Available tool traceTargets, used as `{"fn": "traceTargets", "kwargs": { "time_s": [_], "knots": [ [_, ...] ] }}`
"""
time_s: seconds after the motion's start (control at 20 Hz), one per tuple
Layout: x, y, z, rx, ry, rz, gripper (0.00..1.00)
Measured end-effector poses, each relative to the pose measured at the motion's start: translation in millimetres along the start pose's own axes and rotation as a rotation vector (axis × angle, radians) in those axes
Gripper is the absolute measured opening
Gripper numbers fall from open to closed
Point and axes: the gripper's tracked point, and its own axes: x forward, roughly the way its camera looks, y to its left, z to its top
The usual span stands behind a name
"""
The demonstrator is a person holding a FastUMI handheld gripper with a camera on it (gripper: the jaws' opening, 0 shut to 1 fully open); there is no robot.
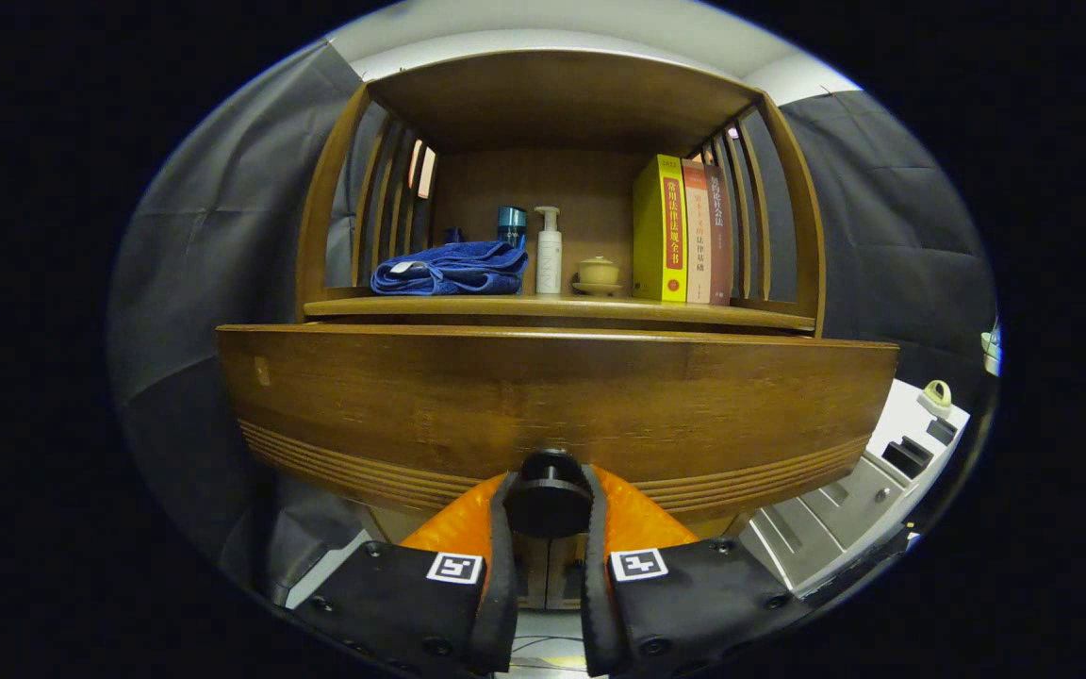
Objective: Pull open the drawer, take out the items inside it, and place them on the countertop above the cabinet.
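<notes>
I am facing the brown wooden cabinet [557, 189], whose worktop [543, 307] already carries a folded blue towel [451, 270], three upright books [684, 231], a white pump bottle [549, 251] and a small lidded cup. Below it, the wide wooden drawer front [552, 396] looms close, apparently pulled partway out. My claw [548, 528] is pinching the round dark drawer knob [548, 495] between both fingers. The drawer's inside is hidden, so I judge every item remains to be taken out.
</notes>
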Motion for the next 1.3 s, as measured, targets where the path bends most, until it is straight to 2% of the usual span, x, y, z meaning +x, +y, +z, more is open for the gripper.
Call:
{"fn": "traceTargets", "kwargs": {
  "time_s": [0.5,1.05,1.3],
  "knots": [
    [-46.8,1.9,-10.9,0.002,0.047,0.022,0.36],
    [-50.6,3.0,-23.2,-0.018,0.015,0.012,0.36],
    [-50.3,4.5,-23.6,-0.024,0.018,0.005,0.47]
  ]
}}
